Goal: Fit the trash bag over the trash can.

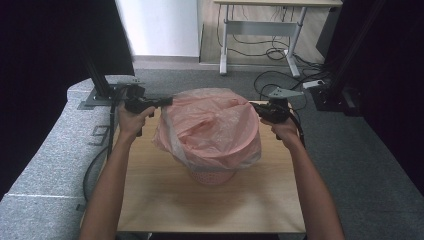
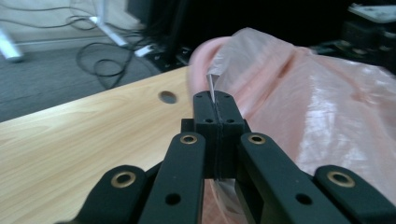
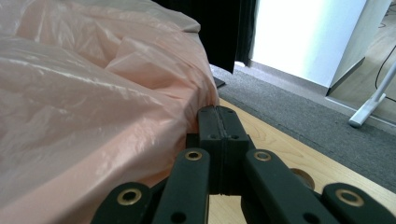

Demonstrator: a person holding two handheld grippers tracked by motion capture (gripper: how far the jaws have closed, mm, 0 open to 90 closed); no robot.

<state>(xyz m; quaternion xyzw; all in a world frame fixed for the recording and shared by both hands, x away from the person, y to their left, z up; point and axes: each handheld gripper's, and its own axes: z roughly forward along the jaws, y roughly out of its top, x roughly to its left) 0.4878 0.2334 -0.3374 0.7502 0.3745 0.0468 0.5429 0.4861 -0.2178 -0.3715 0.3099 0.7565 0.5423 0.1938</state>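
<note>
I have the pink bag draped over the small pink basket, which stands near the middle of the bench, a little toward the far edge. My left gripper sits at the bag's nine o'clock side and my right gripper at its three o'clock side, so the mouth of the bag is stretched between my two hands along the nine-to-three line.

In the left gripper view my fingers are pressed together on a thin fold of the plastic; a sliver of film pokes up out of the seam between them. In the right gripper view the fingers are likewise closed tight, and the bag's edge bunches right into their tips, so I judge they are pinching the film there too, though the nipped bit itself is hidden.

Both hands are about equally near the rim, one on either side. The basket lies straight below and between my fingers, toward six o'clock from the held edge, so I judge the coming move is to draw both sides outward and down over the rim together, keeping the pull even so the light basket does not tip.
</note>
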